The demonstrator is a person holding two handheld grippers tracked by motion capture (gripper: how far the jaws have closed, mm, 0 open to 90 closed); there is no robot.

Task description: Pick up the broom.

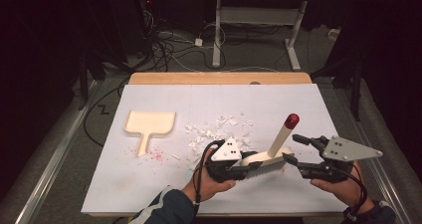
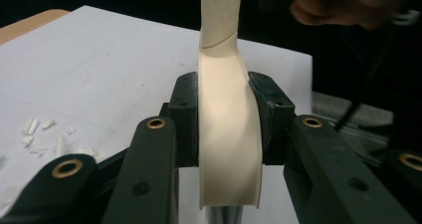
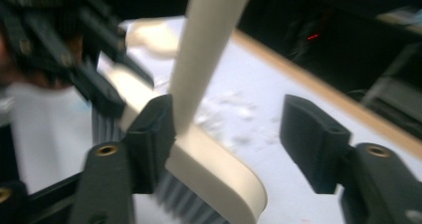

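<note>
A cream hand brush (image 1: 279, 137) with grey bristles and a red-tipped handle is held just above the white board (image 1: 278, 99), near its front edge. My left gripper (image 1: 247, 168) is shut on the brush's cream back (image 2: 229, 134), gripping it from the left end. My right gripper (image 1: 293, 148) stands open at the brush's right end; in the right gripper view the handle (image 3: 209, 50) rises between its spread fingers (image 3: 152, 134), close to the left one. A cream dustpan (image 1: 149, 122) lies flat at the board's left. Several white scraps (image 1: 219, 127) are scattered mid-board.
Fine red specks (image 1: 158, 154) dot the board by the dustpan's handle. The wooden table edge (image 1: 219, 78) shows behind the board. Beyond it stand a white desk frame (image 1: 259, 20) and cables on the floor. A few scraps (image 2: 40, 134) lie left of my left gripper.
</note>
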